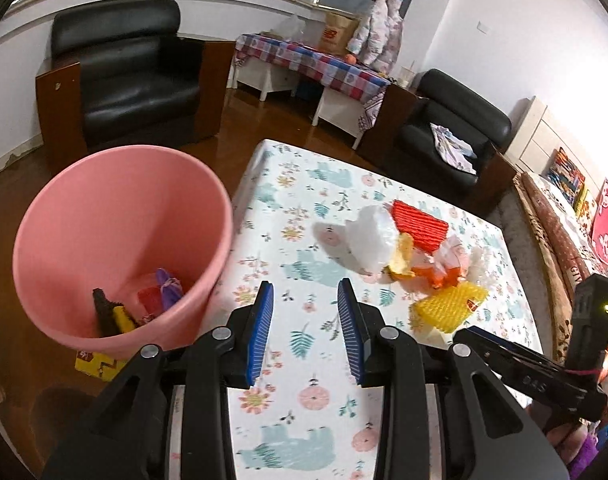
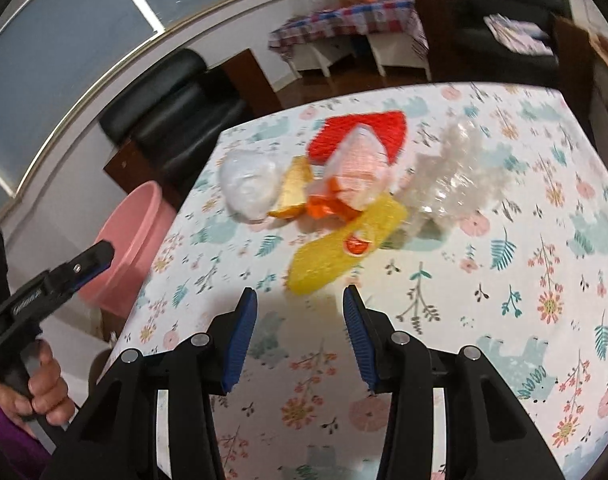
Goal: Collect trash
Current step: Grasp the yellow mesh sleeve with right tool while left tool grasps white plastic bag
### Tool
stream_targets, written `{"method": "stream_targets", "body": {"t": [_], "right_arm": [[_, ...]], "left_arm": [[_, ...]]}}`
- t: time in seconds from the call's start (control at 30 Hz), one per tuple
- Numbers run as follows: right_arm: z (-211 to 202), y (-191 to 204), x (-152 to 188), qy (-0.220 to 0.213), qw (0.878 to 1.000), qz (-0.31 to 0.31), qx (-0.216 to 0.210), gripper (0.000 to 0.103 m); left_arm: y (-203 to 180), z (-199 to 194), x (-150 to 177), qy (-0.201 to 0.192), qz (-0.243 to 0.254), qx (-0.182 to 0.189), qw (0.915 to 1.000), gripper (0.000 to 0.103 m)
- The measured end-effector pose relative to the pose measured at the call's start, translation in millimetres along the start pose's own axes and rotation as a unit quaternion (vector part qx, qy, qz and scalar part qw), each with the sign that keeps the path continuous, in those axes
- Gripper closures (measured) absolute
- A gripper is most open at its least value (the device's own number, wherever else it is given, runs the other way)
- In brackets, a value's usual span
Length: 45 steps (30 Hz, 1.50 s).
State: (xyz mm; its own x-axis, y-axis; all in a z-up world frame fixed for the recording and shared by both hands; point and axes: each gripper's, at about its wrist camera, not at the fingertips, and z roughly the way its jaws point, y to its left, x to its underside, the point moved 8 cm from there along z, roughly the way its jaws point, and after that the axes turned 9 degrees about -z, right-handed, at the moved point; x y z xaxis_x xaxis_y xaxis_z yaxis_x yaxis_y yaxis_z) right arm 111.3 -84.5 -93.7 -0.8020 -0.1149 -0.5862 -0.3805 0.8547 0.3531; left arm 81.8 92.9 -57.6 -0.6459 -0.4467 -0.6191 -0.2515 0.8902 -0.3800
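Observation:
A pile of trash lies mid-table: white crumpled plastic (image 1: 370, 240) (image 2: 250, 188), red foam net (image 1: 418, 224) (image 2: 360, 132), yellow foam net (image 1: 448, 306) (image 2: 336, 248), orange wrapper (image 1: 438, 272) (image 2: 324, 206), a pale pink bag (image 2: 358, 172) and clear crinkled plastic (image 2: 456, 178). The pink bin (image 1: 116, 248) (image 2: 130, 248) stands on the floor left of the table and holds several scraps. My left gripper (image 1: 306, 304) hovers open and empty over the table edge beside the bin. My right gripper (image 2: 300, 304) is open and empty just short of the yellow net.
The table wears a floral cloth (image 1: 304, 396) (image 2: 504, 300). Black armchairs (image 1: 132, 68) (image 1: 448, 132), a bench under a checked cloth (image 1: 312, 64) and a wooden floor lie beyond. A hand (image 2: 44, 384) grips the left tool's handle. A yellow box (image 1: 94, 362) sits under the bin.

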Motion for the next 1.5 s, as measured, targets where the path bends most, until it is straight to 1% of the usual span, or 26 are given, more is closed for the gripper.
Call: {"method": "stream_targets", "body": {"t": [0.1, 0.2, 0.33, 0.4, 0.43, 0.47, 0.57, 0.7, 0.8, 0.87, 0.93, 1.03, 1.13, 1.23, 1.33, 1.4, 1.47, 1.5], "right_arm": [[9, -9, -4, 0.003, 0.999, 0.032, -0.014, 0.059], [15, -15, -7, 0.001, 0.998, 0.052, -0.018, 0.059], [23, -19, -12, -0.004, 0.998, 0.063, -0.009, 0.059], [24, -22, -13, -0.007, 0.998, 0.062, 0.001, 0.075], [24, -25, -13, -0.007, 0.998, 0.06, 0.006, 0.088], [23, -27, -13, -0.01, 0.998, 0.058, 0.01, 0.092], [12, -31, -16, -0.032, 0.998, 0.037, 0.032, 0.094], [-8, -30, -18, -0.065, 0.996, -0.01, 0.066, 0.094], [-15, -28, -16, -0.072, 0.994, -0.029, 0.079, 0.094], [-15, -28, -12, -0.071, 0.993, -0.038, 0.087, 0.094], [-13, -28, -10, -0.067, 0.994, -0.034, 0.081, 0.094], [-8, -28, -3, -0.054, 0.995, -0.033, 0.074, 0.094], [-8, -26, 1, -0.054, 0.996, -0.039, 0.061, 0.094], [-5, -28, 2, -0.053, 0.998, -0.026, 0.032, 0.094], [-6, -34, 3, -0.056, 0.998, 0.001, 0.008, 0.094], [-7, -36, 3, -0.057, 0.998, 0.009, 0.001, 0.094], [-8, -33, 3, -0.06, 0.998, 0.005, -0.008, 0.094], [-8, -31, 3, -0.06, 0.998, 0.001, -0.011, 0.094]], "left_arm": [[-4, 6, 1, 0.009, 0.003, 0.0, 1.0, 0.069], [-10, 12, 1, 0.015, 0.007, 0.0, 0.9999, 0.069], [-24, 18, -3, 0.016, 0.021, 0.001, 0.9997, 0.069], [-32, 23, -5, 0.016, 0.028, 0.004, 0.9995, 0.069], [-37, 26, -6, 0.016, 0.034, 0.005, 0.9993, 0.069], [-41, 30, -7, 0.017, 0.038, 0.005, 0.9991, 0.069], [-51, 40, -10, 0.02, 0.045, 0.006, 0.9988, 0.069], [-63, 57, -16, 0.022, 0.047, 0.005, 0.9986, 0.069], [-72, 71, -22, 0.027, 0.04, 0.006, 0.9988, 0.069], [-75, 78, -25, 0.025, 0.04, -0.002, 0.9989, 0.069], [-75, 87, -27, 0.024, 0.038, -0.012, 0.9989, 0.069], [-73, 103, -25, 0.035, 0.032, -0.028, 0.9985, 0.069], [-71, 113, -20, 0.041, 0.029, -0.041, 0.9979, 0.069], [-71, 118, -17, 0.037, 0.024, -0.038, 0.9983, 0.069], [-75, 120, -14, 0.03, 0.033, -0.04, 0.9982, 0.069], [-79, 120, -11, 0.028, 0.038, -0.035, 0.9983, 0.07], [-83, 119, -8, 0.021, 0.043, -0.03, 0.9984, 0.084], [-85, 118, -7, 0.021, 0.045, -0.03, 0.9983, 0.085]]}}
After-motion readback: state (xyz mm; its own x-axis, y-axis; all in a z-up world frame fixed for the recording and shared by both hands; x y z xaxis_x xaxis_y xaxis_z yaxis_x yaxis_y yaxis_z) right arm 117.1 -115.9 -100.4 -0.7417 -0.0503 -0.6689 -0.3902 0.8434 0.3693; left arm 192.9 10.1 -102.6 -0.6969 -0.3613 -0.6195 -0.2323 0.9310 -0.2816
